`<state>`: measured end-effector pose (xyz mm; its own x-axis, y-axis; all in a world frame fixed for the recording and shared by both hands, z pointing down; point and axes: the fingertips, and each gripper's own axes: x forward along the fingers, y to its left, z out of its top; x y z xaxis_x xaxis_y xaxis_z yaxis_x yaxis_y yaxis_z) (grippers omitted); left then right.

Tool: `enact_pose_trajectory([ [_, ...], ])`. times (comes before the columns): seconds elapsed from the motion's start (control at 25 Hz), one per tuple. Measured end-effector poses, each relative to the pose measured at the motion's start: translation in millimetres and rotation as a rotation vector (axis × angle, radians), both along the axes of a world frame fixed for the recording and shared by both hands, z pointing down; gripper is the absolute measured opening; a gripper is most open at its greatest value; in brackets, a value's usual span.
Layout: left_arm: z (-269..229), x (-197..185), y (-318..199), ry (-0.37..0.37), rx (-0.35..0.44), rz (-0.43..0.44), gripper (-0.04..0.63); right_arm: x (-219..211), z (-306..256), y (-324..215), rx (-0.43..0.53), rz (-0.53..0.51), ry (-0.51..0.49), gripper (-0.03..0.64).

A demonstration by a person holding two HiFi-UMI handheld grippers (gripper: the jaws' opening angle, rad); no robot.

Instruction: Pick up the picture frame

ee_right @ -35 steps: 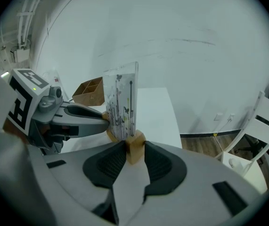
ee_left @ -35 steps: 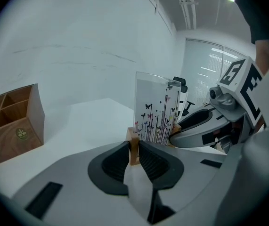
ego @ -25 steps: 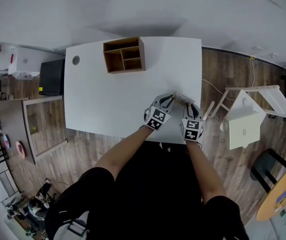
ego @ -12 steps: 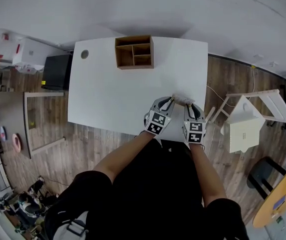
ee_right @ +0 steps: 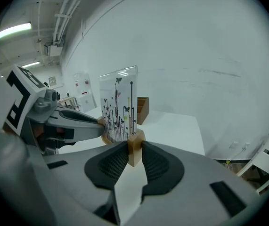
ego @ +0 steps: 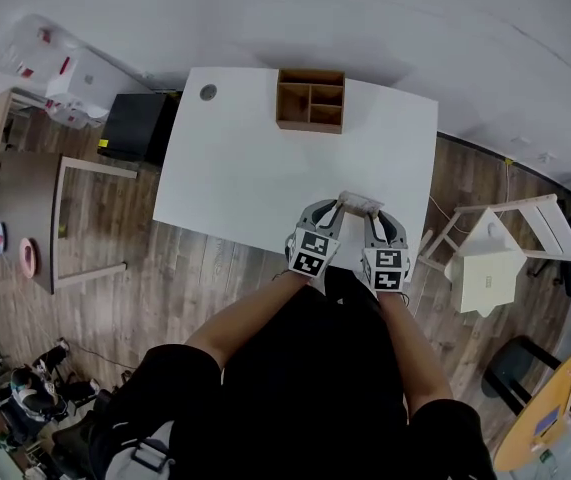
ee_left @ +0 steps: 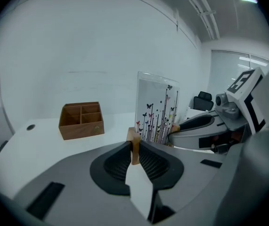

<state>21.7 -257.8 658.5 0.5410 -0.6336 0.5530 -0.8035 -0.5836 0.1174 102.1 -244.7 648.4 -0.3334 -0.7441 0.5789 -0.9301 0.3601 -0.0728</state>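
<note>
The picture frame is a clear panel printed with butterflies and thin stems, with a small wooden block at each lower corner. It stands upright over the near right part of the white table. My left gripper is shut on the frame's left block. My right gripper is shut on the right block. Each gripper view shows the other gripper beside the panel: the right gripper and the left gripper. I cannot tell whether the blocks touch the tabletop.
A wooden organizer box with compartments sits at the table's far edge, also visible as the box. A cable hole is at the far left corner. A white chair stands right of the table, a black unit left.
The head view has swung, so the table and box sit further right in it. Both grippers stay shut on the frame's blocks near the table's front right.
</note>
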Motion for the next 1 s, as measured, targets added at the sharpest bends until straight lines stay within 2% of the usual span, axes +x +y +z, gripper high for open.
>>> enact_pose_trajectory([
  [0.2,-28,-44,29,0.015,-0.006,-0.073,0.060,-42,-32,25,0.030,-0.015,0.002,0.098],
  [0.36,-57,-74,49,0.028,0.027,-0.115,0.060,-71,-52,44,0.046,-0.015,-0.048,0.097],
  [0.52,-62,-98,67,0.042,0.043,-0.149,0.059,-94,-58,62,0.051,-0.016,-0.078,0.095],
  [1.0,-65,-128,105,0.064,0.051,-0.186,0.058,-124,-64,97,0.079,-0.058,-0.013,0.092],
])
